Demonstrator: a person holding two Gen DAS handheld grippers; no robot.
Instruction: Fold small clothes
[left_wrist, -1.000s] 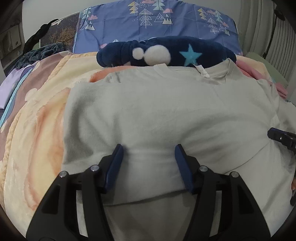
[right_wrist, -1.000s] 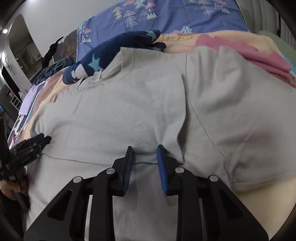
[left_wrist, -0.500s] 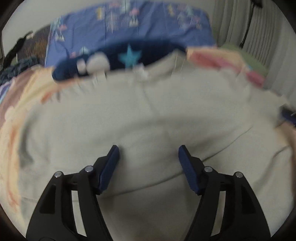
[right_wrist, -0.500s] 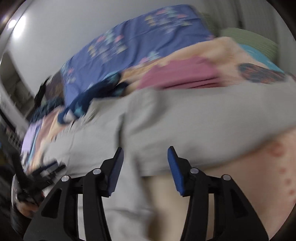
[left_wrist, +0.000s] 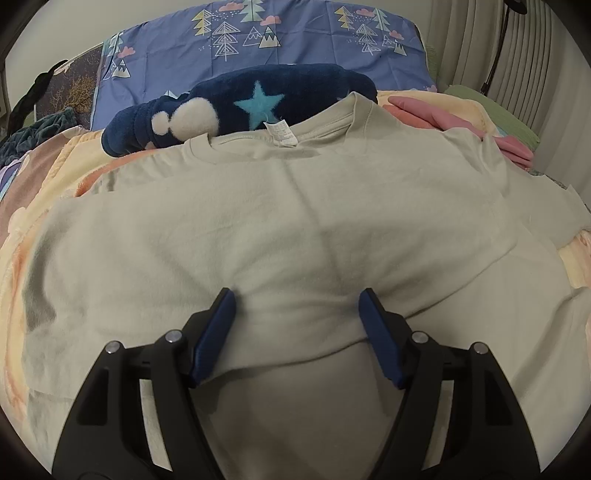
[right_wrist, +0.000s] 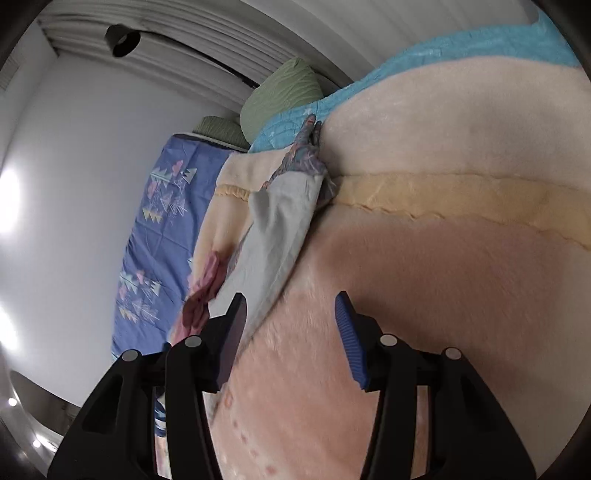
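Right now the beige T-shirt (left_wrist: 295, 221) is lying spread across the bed, on the peach blanket (left_wrist: 22, 288), with its collar and label up against the navy star plush (left_wrist: 255, 103). One fold seems to be in already: a layer of the shirt is sitting doubled over the body, its edge running just below the left gripper (left_wrist: 295, 332). That gripper is hovering low over the cloth with its jaws spread wide; the blue pads (left_wrist: 214, 332) are standing either side of a soft ridge of fabric but pinching nothing.

Over in the right wrist view, the right gripper (right_wrist: 291, 339) is rolled hard onto its side and looking along the blanket (right_wrist: 443, 295) toward the shirt's far edge. Its jaws are standing apart and are empty, only blanket between them. A pale sleeve or edge of cloth (right_wrist: 280, 236) is lying just beyond the left-hand pad, with a pink garment (right_wrist: 203, 291) beside it and green pillows (right_wrist: 284, 96) further back.

So, by my reading, the fold is partly done at best. The shirt is looking wide and loose, not yet a tidy packet, and that sleeve side looks like it wants bringing in next. Other clothes nearby are waiting, so plenty of the job is remaining.
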